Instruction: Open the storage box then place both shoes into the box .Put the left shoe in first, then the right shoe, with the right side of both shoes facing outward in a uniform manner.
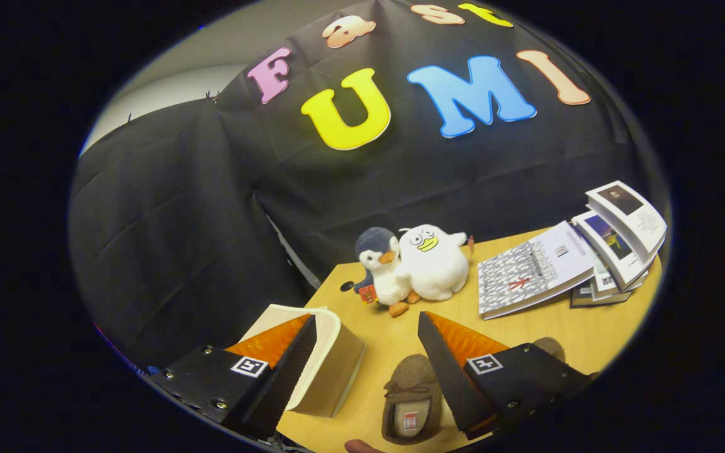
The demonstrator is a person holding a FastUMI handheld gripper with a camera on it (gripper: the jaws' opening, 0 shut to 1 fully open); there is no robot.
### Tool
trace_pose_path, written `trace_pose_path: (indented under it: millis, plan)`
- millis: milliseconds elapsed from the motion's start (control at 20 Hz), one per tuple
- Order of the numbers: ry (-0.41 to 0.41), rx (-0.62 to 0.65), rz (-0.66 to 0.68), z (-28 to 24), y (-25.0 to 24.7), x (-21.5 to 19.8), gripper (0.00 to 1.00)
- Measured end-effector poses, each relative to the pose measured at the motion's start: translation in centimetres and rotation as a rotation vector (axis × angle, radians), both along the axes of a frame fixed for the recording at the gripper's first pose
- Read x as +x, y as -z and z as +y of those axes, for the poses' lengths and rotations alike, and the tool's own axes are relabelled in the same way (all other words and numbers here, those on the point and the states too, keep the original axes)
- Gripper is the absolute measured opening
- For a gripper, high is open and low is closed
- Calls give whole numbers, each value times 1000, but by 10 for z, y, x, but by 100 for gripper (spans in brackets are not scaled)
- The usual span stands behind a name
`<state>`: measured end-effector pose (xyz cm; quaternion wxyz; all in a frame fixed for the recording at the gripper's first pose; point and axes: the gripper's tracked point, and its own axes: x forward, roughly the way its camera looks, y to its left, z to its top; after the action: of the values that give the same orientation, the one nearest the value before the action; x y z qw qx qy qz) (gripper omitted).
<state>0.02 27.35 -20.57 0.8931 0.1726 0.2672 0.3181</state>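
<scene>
Black cloth walls a booth around a light wooden table [394, 343]. On it, between the fingers of the gripper [365, 327], whose jaws stand wide and hold nothing, lies a brown suede moccasin shoe [410, 396]. Its mate [550, 347] peeks from behind the right finger. A cream storage box [328, 371] sits against the left finger. Beyond the fingers stand a plush penguin [382, 269] and a white plush duck [435, 261], with a fanned stack of books [564, 264] beside them.
</scene>
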Motion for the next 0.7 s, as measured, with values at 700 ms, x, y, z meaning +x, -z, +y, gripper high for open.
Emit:
trace_pose_path:
  millis: [700]
  plan:
    - [-291,150,450,98,97,-61,97]
